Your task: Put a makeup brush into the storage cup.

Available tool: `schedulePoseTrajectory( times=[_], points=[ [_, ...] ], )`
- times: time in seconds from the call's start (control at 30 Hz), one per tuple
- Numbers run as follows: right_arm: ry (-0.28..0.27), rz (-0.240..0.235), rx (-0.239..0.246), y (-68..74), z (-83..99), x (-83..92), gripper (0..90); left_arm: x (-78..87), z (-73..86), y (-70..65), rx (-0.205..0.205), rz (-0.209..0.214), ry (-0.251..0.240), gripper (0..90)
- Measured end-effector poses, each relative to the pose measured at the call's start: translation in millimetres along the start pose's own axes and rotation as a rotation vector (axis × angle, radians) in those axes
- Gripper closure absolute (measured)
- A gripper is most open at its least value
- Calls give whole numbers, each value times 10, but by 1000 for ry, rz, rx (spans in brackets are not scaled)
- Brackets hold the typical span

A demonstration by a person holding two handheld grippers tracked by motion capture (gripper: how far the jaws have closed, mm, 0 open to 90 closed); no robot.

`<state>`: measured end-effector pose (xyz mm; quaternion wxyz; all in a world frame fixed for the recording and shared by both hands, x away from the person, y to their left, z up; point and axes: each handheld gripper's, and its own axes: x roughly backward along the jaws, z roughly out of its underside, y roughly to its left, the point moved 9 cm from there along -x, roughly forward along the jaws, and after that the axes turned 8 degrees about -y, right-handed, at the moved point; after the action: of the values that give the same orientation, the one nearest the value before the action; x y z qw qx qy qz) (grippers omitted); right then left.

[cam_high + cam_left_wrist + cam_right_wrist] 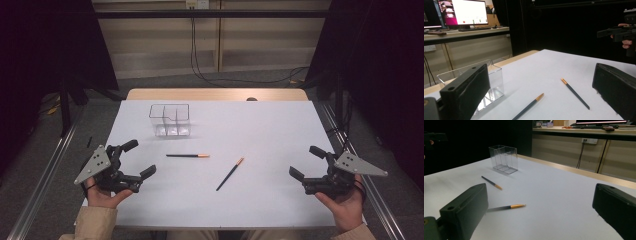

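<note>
Two dark pencils with orange tips lie on the white table (270, 125). One pencil (187, 155) lies level near the middle; the other pencil (230, 174) lies slanted to its right. A clear plastic holder (170, 120) with compartments stands behind them, empty. My left gripper (139, 159) is at the table's left front, open, nothing between its jaws. My right gripper (306, 162) hovers at the right front, open and empty too. In the left gripper view the holder (494, 80) stands beside the left jaw and both pencils (529, 106) (574, 93) lie ahead. The right gripper view shows the holder (504, 158) and the pencils (491, 182) (509, 207).
Metal rails run along both sides of the table (45, 175). Cables (200, 65) hang at the back wall. A desk with monitors (461, 12) stands off to the side. Dark curtains flank the table.
</note>
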<state>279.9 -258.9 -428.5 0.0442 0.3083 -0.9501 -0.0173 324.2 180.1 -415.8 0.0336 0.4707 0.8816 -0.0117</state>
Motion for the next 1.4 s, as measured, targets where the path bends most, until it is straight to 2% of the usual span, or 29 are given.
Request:
schedulePoseTrajectory(
  times=[0.57,0.97,1.23,1.4],
  points=[
    [12,-6,1,26,23,-26,0,-56,5,-17,12,8,1,9],
    [12,-17,3,53,28,-36,0,-204,-5,-39,5,26,6,11],
    [15,-33,4,76,41,-53,0,-276,-10,5,-10,18,14,12],
    [13,-35,11,91,31,-62,0,-353,1,23,-5,17,22,12]
  ],
)
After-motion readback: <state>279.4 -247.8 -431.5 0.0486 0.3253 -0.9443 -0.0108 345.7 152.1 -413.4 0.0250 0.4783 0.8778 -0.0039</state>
